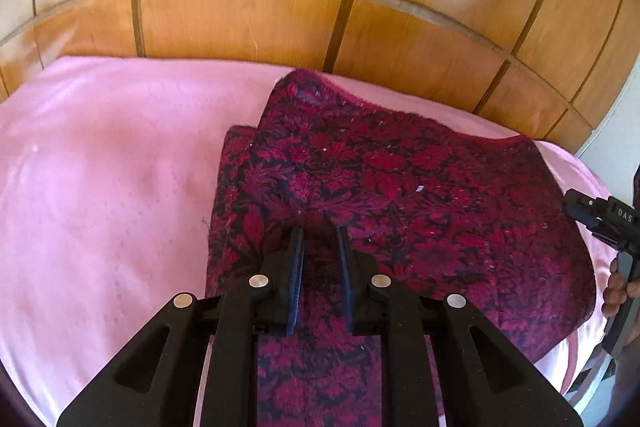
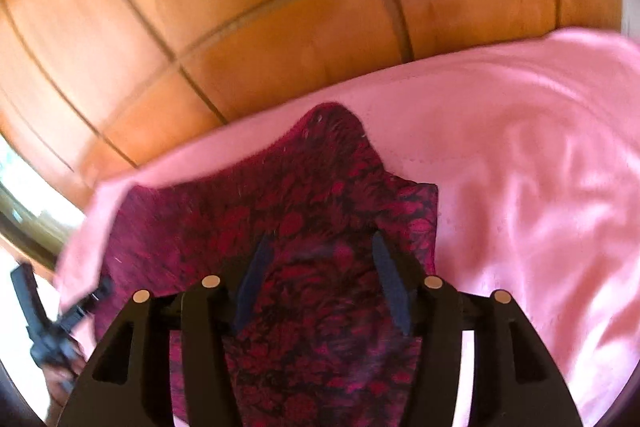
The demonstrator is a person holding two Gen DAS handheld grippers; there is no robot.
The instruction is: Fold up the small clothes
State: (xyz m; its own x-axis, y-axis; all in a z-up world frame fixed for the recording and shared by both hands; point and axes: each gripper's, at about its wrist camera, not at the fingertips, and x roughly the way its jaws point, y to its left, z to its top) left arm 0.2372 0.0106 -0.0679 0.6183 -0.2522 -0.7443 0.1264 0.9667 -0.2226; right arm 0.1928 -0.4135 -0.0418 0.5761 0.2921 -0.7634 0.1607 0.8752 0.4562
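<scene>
The red floral garment (image 1: pixel 400 195) lay partly folded on the pink sheet (image 1: pixel 100 167), near the far edge of the bed. The left tongs (image 1: pixel 319 233) pinched its near fold; the right tongs (image 2: pixel 320 247) stood spread above it. The cloth looked soft and limp, best taken at a corner.

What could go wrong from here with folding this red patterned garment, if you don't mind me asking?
1. The right gripper stands open above the red patterned garment, so the folded-over layer could slip back.
2. The left gripper is shut on the fabric; pulling with it alone might skew the fold.
3. The garment lies near the right edge of the pink sheet and could slide off.
</scene>
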